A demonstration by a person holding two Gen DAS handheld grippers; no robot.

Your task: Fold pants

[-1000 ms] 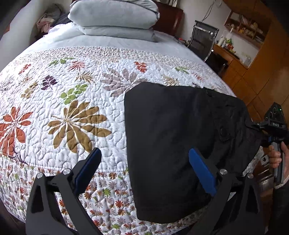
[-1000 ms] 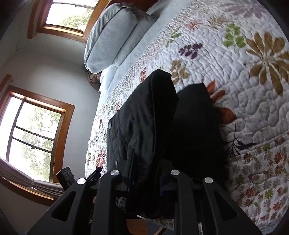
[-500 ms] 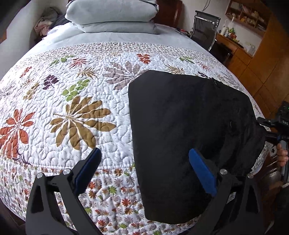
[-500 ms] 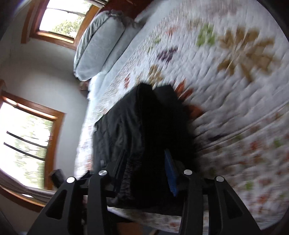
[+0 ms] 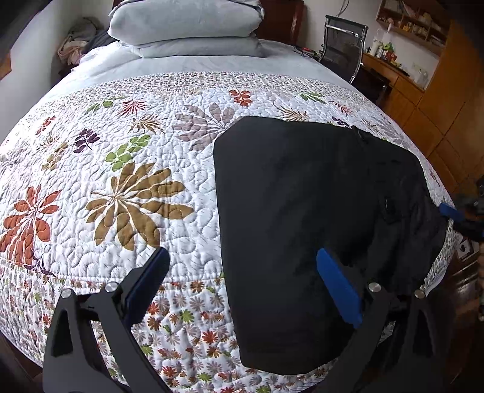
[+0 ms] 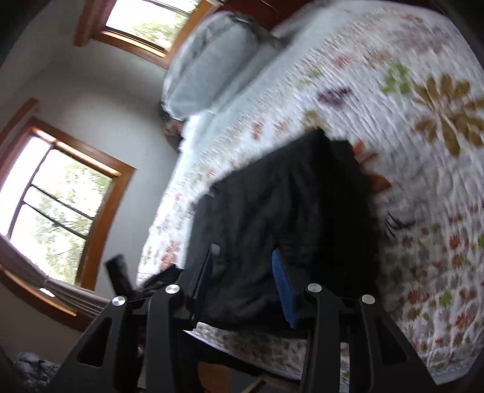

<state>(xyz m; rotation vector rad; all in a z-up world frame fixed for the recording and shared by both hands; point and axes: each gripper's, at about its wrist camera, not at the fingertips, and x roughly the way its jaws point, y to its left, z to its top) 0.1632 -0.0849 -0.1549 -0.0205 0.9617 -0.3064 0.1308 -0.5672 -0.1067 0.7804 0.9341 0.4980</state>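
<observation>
The black pants (image 5: 302, 217) lie folded into a rough rectangle on the right part of the floral quilt (image 5: 121, 181), reaching the bed's near edge. My left gripper (image 5: 242, 284) is open and empty, hovering above the quilt with its right finger over the pants' near part. My right gripper (image 6: 245, 281) is open, its fingers on either side of the pants' (image 6: 281, 205) thick waist end at the bed's edge. One blue fingertip of the right gripper shows at the far right of the left wrist view (image 5: 450, 211). The right wrist view is blurred.
Grey pillows (image 5: 184, 27) are stacked at the head of the bed. A black chair (image 5: 345, 45) and a wooden desk with shelves (image 5: 402, 60) stand to the right. Windows (image 6: 60, 205) show in the right wrist view.
My right gripper has opened and let go of the pants' waist end, which now lies flat on the bed. My left gripper stayed open and drew back slightly.
</observation>
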